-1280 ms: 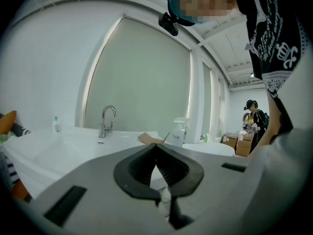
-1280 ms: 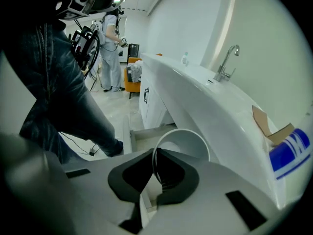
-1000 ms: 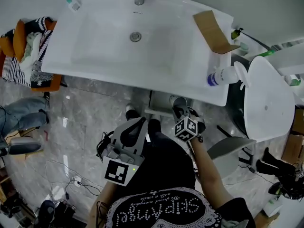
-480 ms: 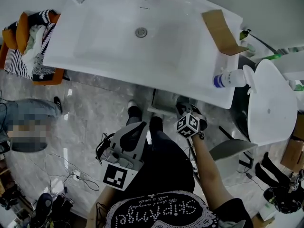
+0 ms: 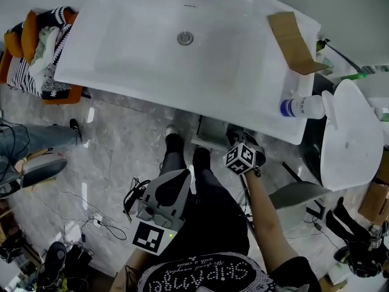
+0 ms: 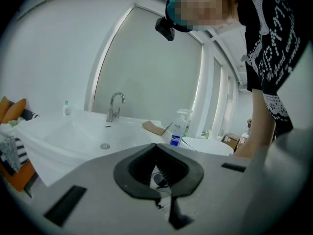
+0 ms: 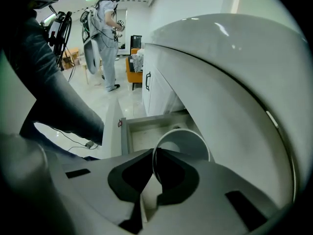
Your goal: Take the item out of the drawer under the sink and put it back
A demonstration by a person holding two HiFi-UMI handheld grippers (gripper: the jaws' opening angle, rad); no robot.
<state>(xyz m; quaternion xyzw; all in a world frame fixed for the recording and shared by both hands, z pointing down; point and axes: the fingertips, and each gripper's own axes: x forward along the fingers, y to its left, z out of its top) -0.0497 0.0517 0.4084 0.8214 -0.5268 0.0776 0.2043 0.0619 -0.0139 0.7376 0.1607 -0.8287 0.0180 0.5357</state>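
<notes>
White cup [image 7: 188, 143] is up off the open drawer [image 7: 146, 129], rim wall pinched with one jaw inside and one outside, so the right gripper [image 7: 153, 173] is clenched on it and it hangs just past the jaw tips. The drawer lies ahead of and below that gripper, tucked beneath the sink [image 7: 234, 82], probably a lift clear of the lip, though the drawer floor is half hidden. Left gripper [image 6: 157, 153] sits back, pads together on nothing, keeping out of the way.
</notes>
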